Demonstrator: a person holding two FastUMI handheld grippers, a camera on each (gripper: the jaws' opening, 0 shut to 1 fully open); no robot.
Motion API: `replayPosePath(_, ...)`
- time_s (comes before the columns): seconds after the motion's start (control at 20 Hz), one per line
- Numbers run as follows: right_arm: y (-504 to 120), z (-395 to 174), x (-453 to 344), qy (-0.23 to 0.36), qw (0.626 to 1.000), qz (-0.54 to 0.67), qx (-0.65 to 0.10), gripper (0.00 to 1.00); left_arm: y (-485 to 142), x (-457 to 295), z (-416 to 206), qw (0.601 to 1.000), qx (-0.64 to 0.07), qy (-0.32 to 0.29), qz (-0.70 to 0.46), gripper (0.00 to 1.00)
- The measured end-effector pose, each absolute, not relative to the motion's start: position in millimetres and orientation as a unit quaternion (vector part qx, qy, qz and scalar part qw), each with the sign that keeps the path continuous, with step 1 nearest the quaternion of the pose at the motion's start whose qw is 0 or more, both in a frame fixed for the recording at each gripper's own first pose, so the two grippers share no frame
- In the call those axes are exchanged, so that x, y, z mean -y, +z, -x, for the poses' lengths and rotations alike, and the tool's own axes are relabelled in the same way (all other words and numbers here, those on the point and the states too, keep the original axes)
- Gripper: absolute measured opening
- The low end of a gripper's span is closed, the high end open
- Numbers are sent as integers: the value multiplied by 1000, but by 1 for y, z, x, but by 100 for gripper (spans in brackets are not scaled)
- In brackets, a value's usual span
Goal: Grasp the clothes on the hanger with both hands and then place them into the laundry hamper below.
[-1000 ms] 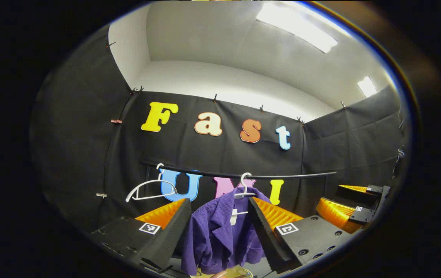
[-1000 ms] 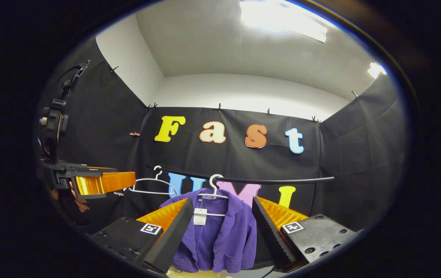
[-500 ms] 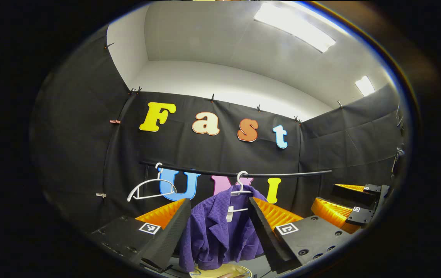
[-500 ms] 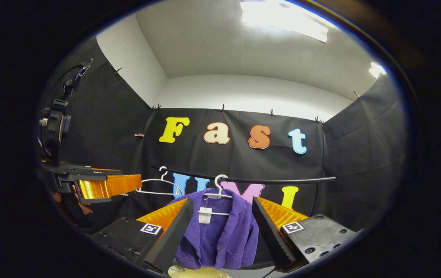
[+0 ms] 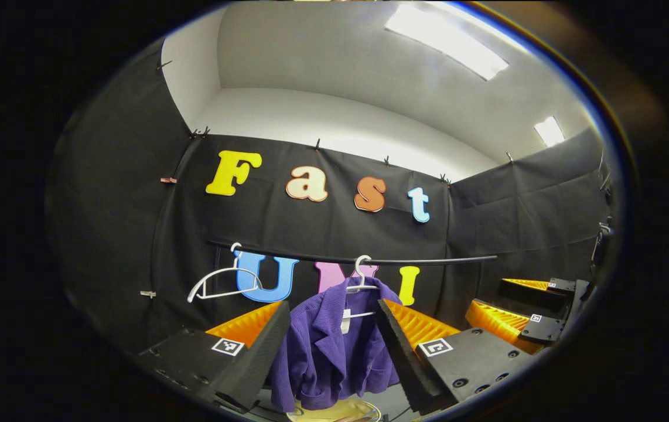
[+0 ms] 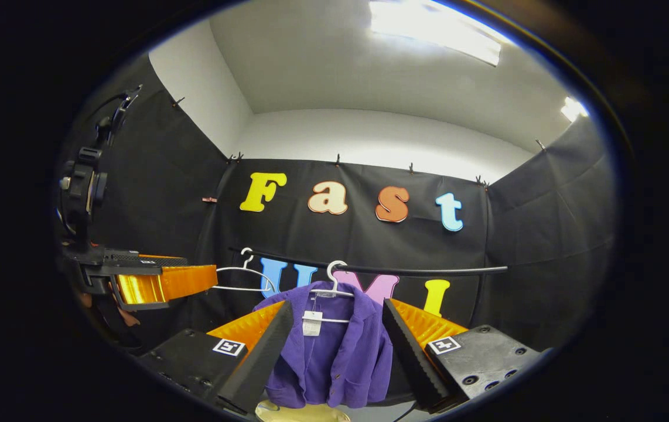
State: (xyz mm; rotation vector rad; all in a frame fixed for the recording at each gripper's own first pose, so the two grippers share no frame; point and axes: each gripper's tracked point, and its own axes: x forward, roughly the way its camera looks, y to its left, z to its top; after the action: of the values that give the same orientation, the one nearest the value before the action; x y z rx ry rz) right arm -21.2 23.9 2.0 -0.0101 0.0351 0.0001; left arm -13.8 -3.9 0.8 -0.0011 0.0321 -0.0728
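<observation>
— Where does the light come from?
— From ceiling panels point(image 5: 449, 41), glaring white in the right gripper view point(image 6: 434, 32).
— Sharp?
— Mostly. The rail point(image 5: 352, 259) bows from fisheye distortion, edges darken, and the black cloth walls point(image 6: 545, 234) stay dim.

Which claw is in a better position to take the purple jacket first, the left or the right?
Neither clearly. The purple jacket hangs framed between the open fingers of the left claw and likewise of the right claw; both stand short of it, so both can close in together.
</observation>
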Motion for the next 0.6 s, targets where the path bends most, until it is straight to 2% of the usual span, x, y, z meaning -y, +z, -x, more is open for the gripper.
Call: replayPosePath(0.6,-9,29,-45,-54,997,30,-39,97,-14,-1,16,993,-27,-119,4,92)
